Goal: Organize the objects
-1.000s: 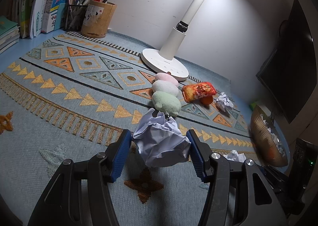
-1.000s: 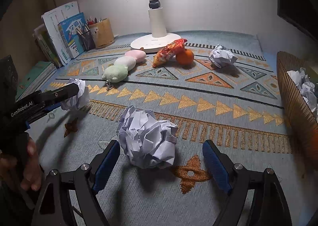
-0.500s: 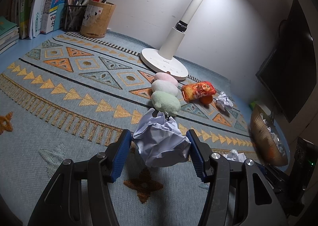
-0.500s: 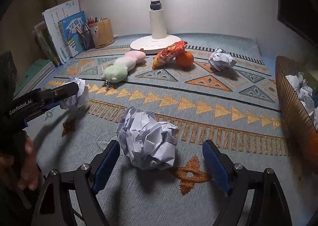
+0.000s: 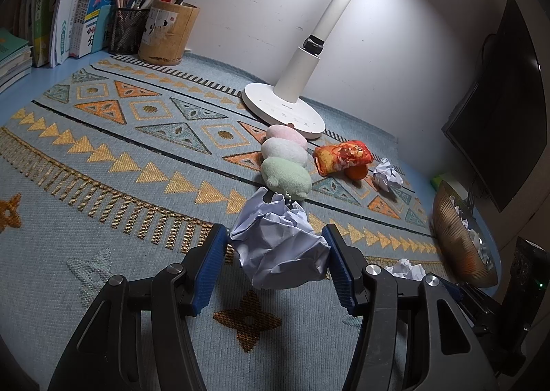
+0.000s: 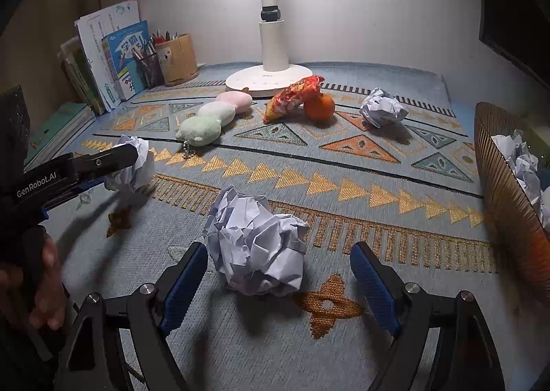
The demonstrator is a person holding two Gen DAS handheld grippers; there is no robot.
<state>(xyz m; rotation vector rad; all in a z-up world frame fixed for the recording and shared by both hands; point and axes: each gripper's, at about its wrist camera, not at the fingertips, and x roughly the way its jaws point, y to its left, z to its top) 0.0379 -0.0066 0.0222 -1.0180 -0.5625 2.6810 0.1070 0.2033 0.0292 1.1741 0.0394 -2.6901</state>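
My left gripper (image 5: 275, 253) is shut on a crumpled white paper ball (image 5: 278, 250) and holds it above the patterned mat; it also shows in the right wrist view (image 6: 132, 164). My right gripper (image 6: 278, 274) is open around a second paper ball (image 6: 256, 246) that lies on the mat, nearer the left pad. A third paper ball (image 6: 381, 107) lies at the back right. A brown ribbed basket (image 6: 505, 184) at the right edge holds several paper balls.
A three-part plush (image 6: 213, 117), a red snack bag (image 6: 292, 98) and an orange (image 6: 319, 106) lie before the white lamp base (image 6: 264, 81). Books (image 5: 68, 6) and pen holders (image 5: 168, 31) stand at the back left. A dark monitor (image 5: 505, 109) is on the right.
The right gripper has edged slightly forward and up. The left gripper keeps the ball and has barely moved.
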